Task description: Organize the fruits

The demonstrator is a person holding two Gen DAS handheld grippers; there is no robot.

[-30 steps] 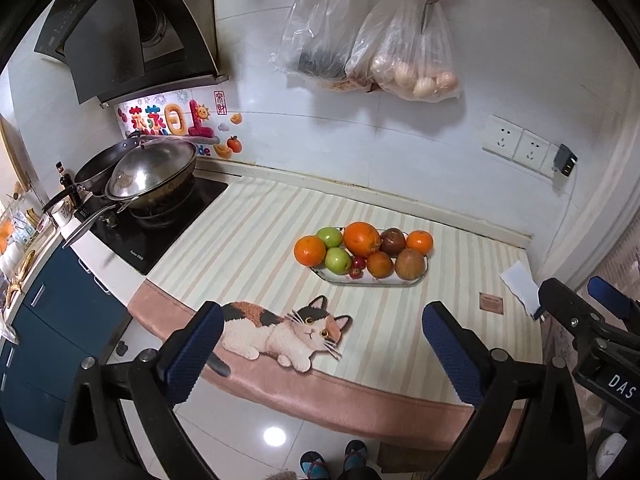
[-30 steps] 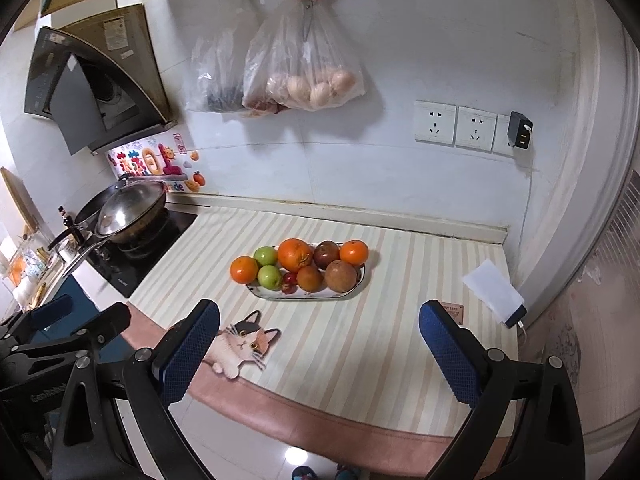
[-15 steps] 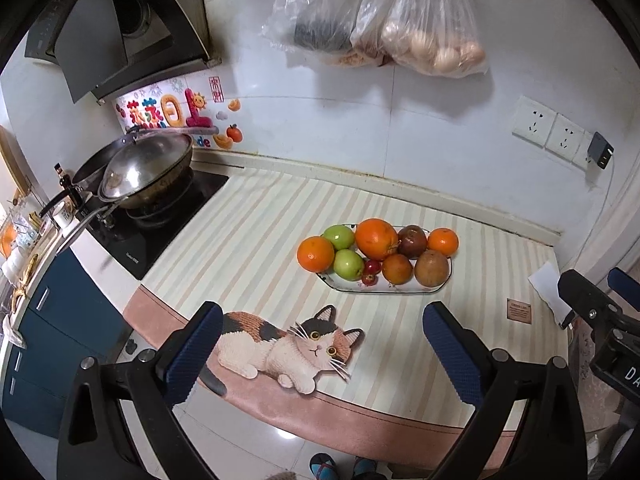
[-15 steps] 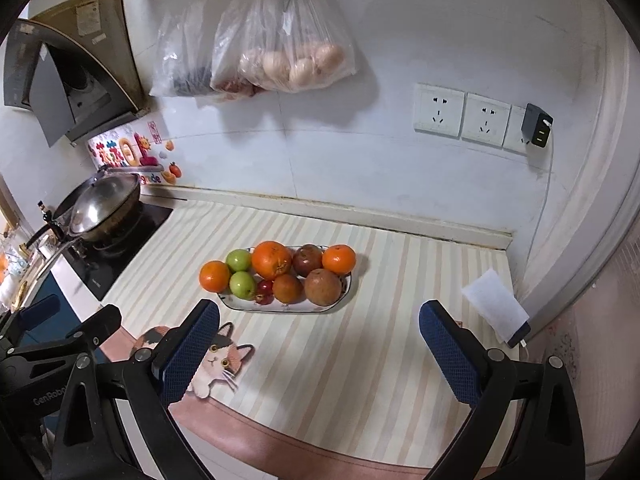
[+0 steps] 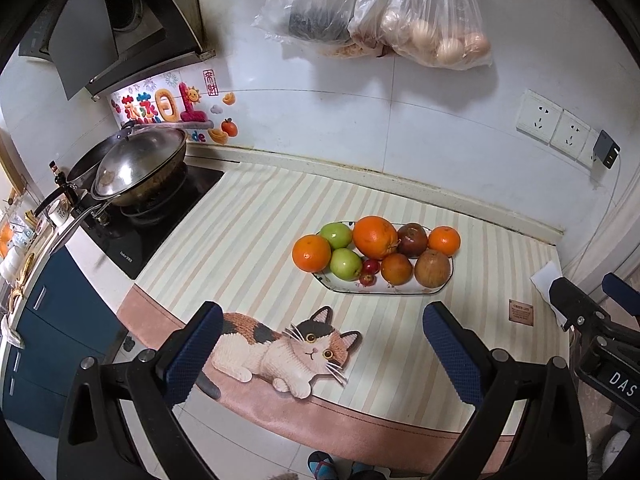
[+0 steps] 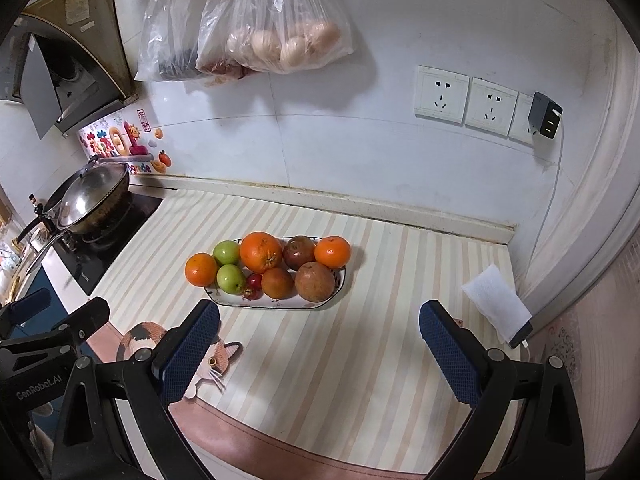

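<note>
Counter mat, striped, with a pink front border, covers the worktop from the stove to the right wall; a cat picture sits at its front edge. Range hood hangs at upper left above a wok that stands on the black hob. Two plastic bags hang on the tiled wall, one holding pale round items. Wall sockets lie to the right, with a dark charger plugged into the end one.

Plate, oval and white, rests near the middle of the mat and carries the fruit in a heap. Big orange lies at the back centre; a second orange sits at the left end, overhanging the rim; a tangerine sits at the right rear. Two green apples lie between the left orange and the centre. A dark red fruit, a brown fruit and a smaller orange-brown fruit fill the right half. Two small red fruits lie at the front.

Left gripper hovers over the mat's front edge, near side of the plate, fingers spread wide and holding nothing. Right gripper hovers likewise, fingers wide apart, empty. A white cloth lies at the mat's right end, well apart from the plate. A small brown tag lies near it.
</note>
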